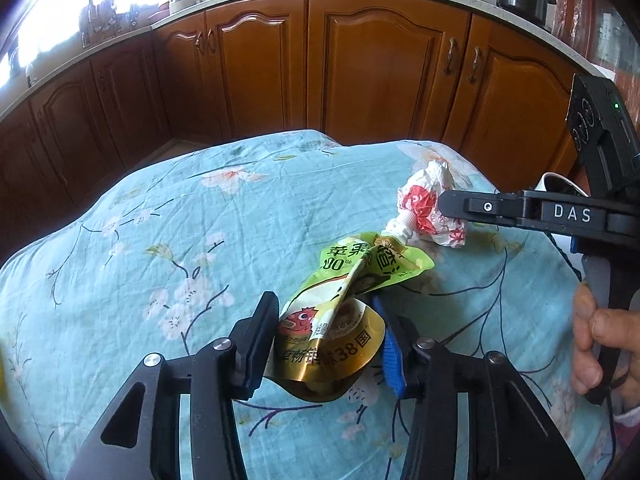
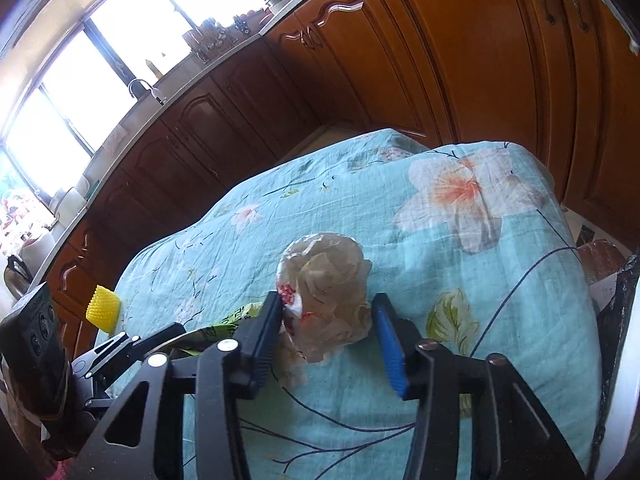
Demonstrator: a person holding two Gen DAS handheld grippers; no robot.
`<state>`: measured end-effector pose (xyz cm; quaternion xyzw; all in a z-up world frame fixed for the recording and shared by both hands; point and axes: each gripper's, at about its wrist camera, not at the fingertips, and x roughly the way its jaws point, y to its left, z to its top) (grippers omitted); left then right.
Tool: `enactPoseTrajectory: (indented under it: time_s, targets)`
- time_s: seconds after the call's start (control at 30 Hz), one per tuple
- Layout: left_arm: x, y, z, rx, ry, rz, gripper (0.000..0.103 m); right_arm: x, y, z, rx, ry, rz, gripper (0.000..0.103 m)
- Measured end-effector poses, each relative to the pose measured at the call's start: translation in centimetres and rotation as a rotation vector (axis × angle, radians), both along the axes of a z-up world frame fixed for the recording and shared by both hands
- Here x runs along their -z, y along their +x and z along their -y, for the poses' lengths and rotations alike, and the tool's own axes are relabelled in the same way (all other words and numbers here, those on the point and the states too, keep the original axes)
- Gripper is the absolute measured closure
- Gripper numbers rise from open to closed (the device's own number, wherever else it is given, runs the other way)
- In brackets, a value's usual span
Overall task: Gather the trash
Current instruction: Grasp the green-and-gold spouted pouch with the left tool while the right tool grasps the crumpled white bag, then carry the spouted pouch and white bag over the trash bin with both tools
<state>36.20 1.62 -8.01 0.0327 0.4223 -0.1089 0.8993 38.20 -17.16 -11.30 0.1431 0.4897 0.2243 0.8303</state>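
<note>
2 pieces of trash: the left gripper (image 1: 326,344) pinches 1 glossy crumpled pouch (image 1: 344,300); the right gripper (image 2: 326,336) straddles, jaws apart, 1 crinkly balled wrapper (image 2: 326,300) on floral cloth (image 2: 400,184).

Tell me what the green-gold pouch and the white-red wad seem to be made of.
Green-gold pouch: probably foil-laminated plastic, glossy, with sharp creases and a metallic gold sheen. White-red wad: likely thin printed plastic film or waxed paper, crumpled and slightly translucent.

Pouch (image 1: 340,312) (crumpled) in left gripper (image 1: 328,344)
</note>
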Motion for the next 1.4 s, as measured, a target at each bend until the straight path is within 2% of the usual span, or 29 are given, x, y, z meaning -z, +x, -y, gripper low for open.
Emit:
enactPoseTrajectory:
  time_s: [0.03,0.07,0.1,0.2,0.47,0.67,0.93,1.4]
  targets:
    - [0.1,-0.1,0.3,0.012,0.004,0.000,0.063,-0.2,-0.1,0.2,0.001,0.001,0.002,0.075]
    - [0.2,-0.3,0.4,0.022,0.001,-0.001,0.080,-0.3,-0.2,0.6,0.004,0.006,0.003,0.079]
    - [0.3,-0.5,0.6,0.028,0.000,-0.009,0.080,-0.5,-0.5,0.9,0.009,0.010,0.007,0.095]
    - [0.2,-1.2,0.8,0.017,0.000,-0.001,0.081,-1.5,-1.6,2.0,0.022,0.015,0.026,0.095]
    - [-1.8,-5.0,1.4,0.005,-0.132,0.016,0.082,-3.7,-5.7,4.9,0.044,0.016,0.075,0.097]
    - [-3.7,-7.8,2.8,0.023,-0.199,0.030,0.082,-5.2,-9.3,7.5,0.066,0.045,0.089,0.097]
    - [-4.1,-9.9,5.4,0.057,-0.233,0.017,0.082,-7.4,-13.9,11.2,0.123,0.039,0.134,0.097]
    - [-4.8,-10.6,10.3,0.129,-0.247,-0.014,0.082,-8.1,-18.6,17.0,0.256,0.004,0.150,0.097]
